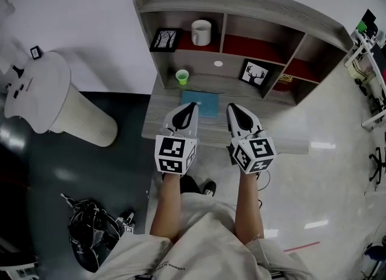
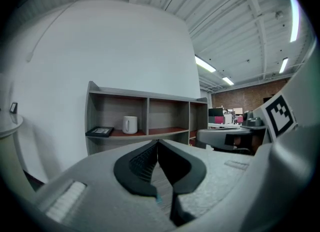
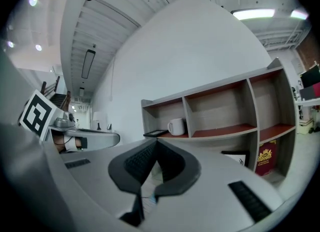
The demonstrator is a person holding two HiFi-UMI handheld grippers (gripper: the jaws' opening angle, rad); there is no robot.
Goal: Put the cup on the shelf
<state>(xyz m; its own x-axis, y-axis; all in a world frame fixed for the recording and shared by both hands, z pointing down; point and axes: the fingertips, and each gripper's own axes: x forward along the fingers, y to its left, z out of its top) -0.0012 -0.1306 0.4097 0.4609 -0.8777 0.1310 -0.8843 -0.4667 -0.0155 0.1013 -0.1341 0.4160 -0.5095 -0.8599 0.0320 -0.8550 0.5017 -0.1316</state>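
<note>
A small green cup (image 1: 182, 77) stands on the grey desk (image 1: 283, 140), under the left end of the shelf unit (image 1: 241, 4). A white mug (image 1: 201, 32) (image 2: 130, 124) (image 3: 176, 126) sits in the upper left shelf compartment. My left gripper (image 1: 192, 105) (image 2: 158, 141) hovers over the desk's near part, shut and empty, a little short of the green cup. My right gripper (image 1: 232, 107) (image 3: 156, 140) is beside it to the right, also shut with nothing between its jaws. In both gripper views the green cup is hidden.
A blue pad (image 1: 202, 101) lies on the desk just beyond the jaws. Framed pictures (image 1: 164, 39) (image 1: 254, 72) and a red box (image 1: 285, 79) occupy other shelf compartments. A white round pedestal (image 1: 36, 92) stands at the left, and a dark bag (image 1: 90, 230) lies on the floor.
</note>
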